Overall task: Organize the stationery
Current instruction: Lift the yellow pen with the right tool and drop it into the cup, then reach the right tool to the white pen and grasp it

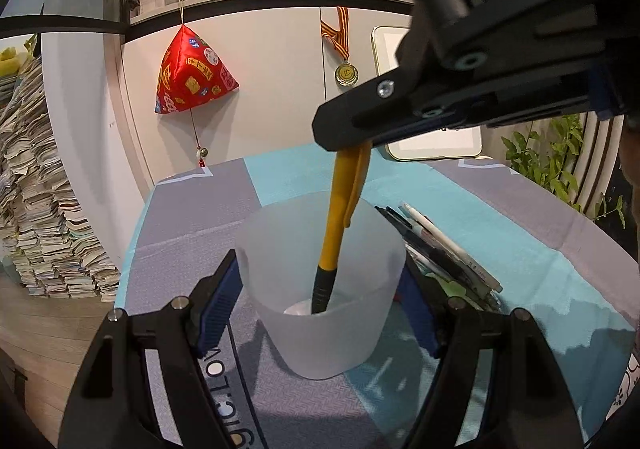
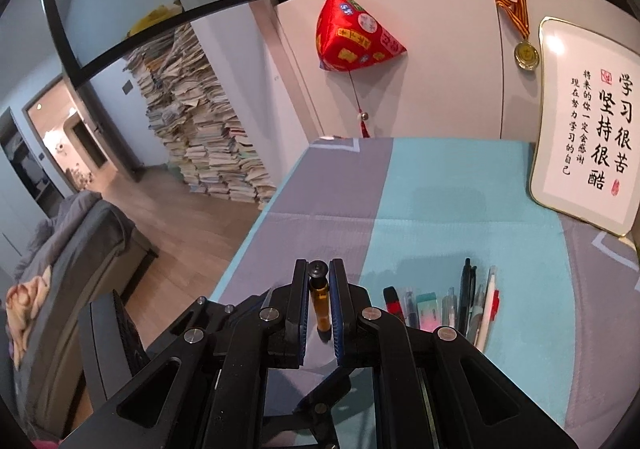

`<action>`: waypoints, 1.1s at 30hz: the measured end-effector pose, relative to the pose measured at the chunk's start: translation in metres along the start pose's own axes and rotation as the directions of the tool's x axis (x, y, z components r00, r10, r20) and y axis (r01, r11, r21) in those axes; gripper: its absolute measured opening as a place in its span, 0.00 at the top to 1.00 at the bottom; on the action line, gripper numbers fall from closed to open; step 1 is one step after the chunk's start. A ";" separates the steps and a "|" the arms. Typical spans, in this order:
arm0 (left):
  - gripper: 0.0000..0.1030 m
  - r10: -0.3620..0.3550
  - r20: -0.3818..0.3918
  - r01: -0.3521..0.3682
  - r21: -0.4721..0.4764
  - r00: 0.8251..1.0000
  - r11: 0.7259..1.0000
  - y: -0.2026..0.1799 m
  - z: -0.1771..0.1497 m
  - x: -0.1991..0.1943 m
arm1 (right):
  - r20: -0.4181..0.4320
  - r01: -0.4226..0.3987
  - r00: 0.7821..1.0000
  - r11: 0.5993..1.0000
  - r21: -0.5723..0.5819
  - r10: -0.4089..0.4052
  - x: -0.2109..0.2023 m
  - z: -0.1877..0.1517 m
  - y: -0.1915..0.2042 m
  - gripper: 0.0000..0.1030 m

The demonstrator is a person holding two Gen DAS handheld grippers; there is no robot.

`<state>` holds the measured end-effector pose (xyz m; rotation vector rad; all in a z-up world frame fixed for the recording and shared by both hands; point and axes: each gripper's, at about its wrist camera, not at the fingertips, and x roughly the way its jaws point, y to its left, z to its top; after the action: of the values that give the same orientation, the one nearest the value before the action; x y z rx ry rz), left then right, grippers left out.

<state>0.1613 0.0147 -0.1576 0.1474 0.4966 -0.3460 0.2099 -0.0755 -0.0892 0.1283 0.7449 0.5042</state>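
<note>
A frosted white plastic cup (image 1: 320, 289) stands on the table mat, held between the fingers of my left gripper (image 1: 322, 291). My right gripper (image 1: 344, 147) comes in from the upper right and is shut on the top end of a yellow pen (image 1: 340, 217), whose black tip reaches down inside the cup. In the right wrist view the pen's top end (image 2: 319, 299) sits between the shut jaws of the right gripper (image 2: 319, 281). A row of several pens (image 2: 464, 301) and an eraser (image 2: 427, 309) lies on the mat to the right.
The table carries a grey and teal mat (image 2: 440, 201). A framed calligraphy board (image 2: 588, 129) leans at the back right. A red pouch (image 1: 192, 77) and a medal (image 1: 346, 73) hang on the cabinet. The table's left edge drops to the floor beside a paper stack (image 2: 208, 137).
</note>
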 end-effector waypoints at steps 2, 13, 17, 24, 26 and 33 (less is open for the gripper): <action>0.29 0.001 -0.001 -0.001 0.001 1.000 1.000 0.001 0.000 0.000 | 0.006 -0.016 1.000 1.000 0.008 0.016 -0.002 -0.001 -0.001 0.90; 0.29 0.004 -0.003 -0.004 0.006 1.000 1.000 0.004 0.000 0.000 | 0.074 -0.050 0.996 0.995 0.088 0.043 -0.030 -0.004 -0.020 0.89; 0.29 0.006 -0.003 -0.006 0.008 1.000 1.000 0.004 0.000 -0.001 | 0.068 -0.041 0.997 0.994 0.098 0.034 -0.030 -0.005 -0.022 0.89; 0.29 0.006 -0.004 -0.006 0.007 1.000 1.000 0.004 0.001 0.000 | 0.054 -0.052 0.997 0.995 0.084 0.047 -0.027 -0.008 -0.019 0.89; 0.29 0.006 -0.004 -0.006 0.008 1.000 1.000 0.004 0.001 -0.001 | 0.061 -0.040 0.998 0.995 0.090 0.035 -0.030 -0.008 -0.022 0.89; 0.29 0.007 -0.005 -0.007 0.009 1.000 1.000 0.005 0.001 -0.001 | 0.038 0.082 0.995 0.981 0.176 -0.090 -0.034 -0.018 -0.059 0.89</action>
<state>0.1631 0.0195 -0.1559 0.1588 0.4989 -0.3410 0.1997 -0.1449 -0.0985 0.2687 0.7463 0.3522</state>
